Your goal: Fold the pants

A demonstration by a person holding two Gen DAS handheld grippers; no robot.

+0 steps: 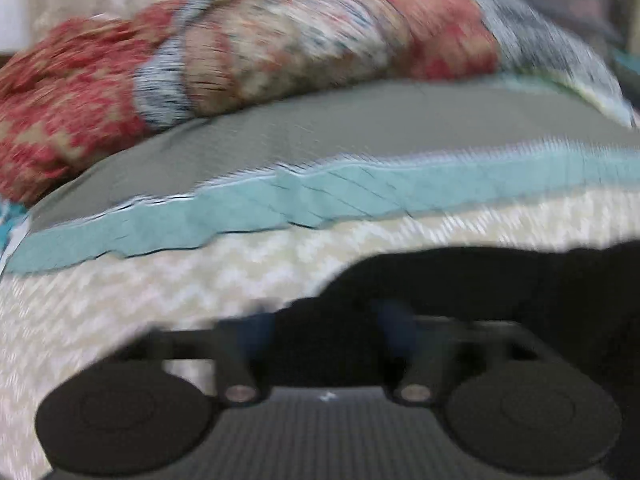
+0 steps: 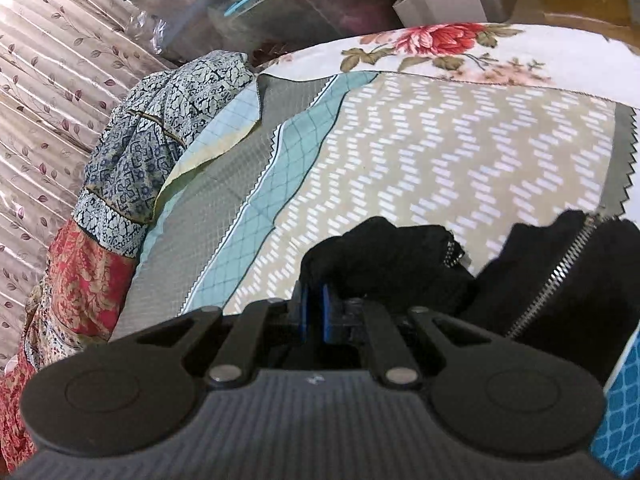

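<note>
The black pants [image 2: 560, 264] lie on a patterned bedsheet [image 2: 440, 152], their open zipper [image 2: 560, 272] at the right of the right wrist view. My right gripper [image 2: 314, 304] is shut on a bunched black fold of the pants [image 2: 380, 248] between its blue pads [image 2: 326, 312]. In the blurred left wrist view the pants [image 1: 500, 280] fill the lower right as a dark mass. My left gripper [image 1: 328, 320] stands with its fingers apart, and black cloth lies across the gap between them; a grip on it cannot be made out.
A bundle of red and blue printed cloth [image 1: 240, 52] lies along the bed's far side and also shows in the right wrist view [image 2: 132, 160]. A floral pillow [image 2: 440, 48] sits at the bed's far end. A curtain [image 2: 40, 80] and stacked boxes [image 2: 280, 0] stand beyond.
</note>
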